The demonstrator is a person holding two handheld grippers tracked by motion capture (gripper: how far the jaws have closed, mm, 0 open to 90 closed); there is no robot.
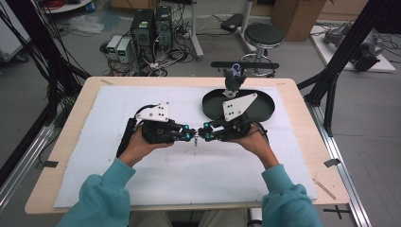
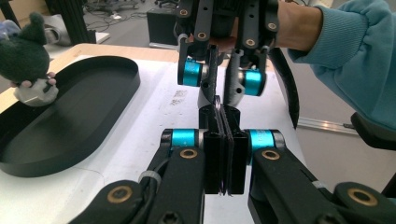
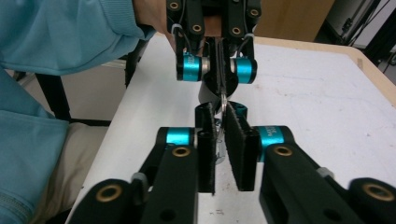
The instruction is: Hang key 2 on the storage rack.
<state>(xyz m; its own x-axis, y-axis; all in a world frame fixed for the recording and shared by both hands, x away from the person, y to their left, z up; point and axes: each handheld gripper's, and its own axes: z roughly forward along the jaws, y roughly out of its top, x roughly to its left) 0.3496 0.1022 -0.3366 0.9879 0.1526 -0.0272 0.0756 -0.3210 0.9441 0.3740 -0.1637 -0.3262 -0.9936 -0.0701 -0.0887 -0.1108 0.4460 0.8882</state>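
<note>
My two grippers meet tip to tip over the middle of the white mat (image 1: 189, 175). The left gripper (image 1: 191, 136) (image 2: 219, 112) is shut on a small thin metal piece (image 2: 218, 101) that sticks out edge-on past its tips. From the opposite side the right gripper (image 1: 201, 135) (image 3: 222, 109) has its jaws drawn in to a narrow slit around the same piece (image 3: 223, 105), and the pads look to be pressing on it. A small bit (image 1: 196, 141) hangs down below the joined tips. What the piece is, I cannot make out.
A black oval tray (image 1: 265, 111) (image 2: 70, 121) lies on the mat behind the right hand. A dark green plush toy (image 1: 233, 79) (image 2: 23, 56) sits at the tray's far rim. The mat covers most of a wooden table (image 1: 71, 142). On the floor beyond are a stool (image 1: 264, 35) and computers.
</note>
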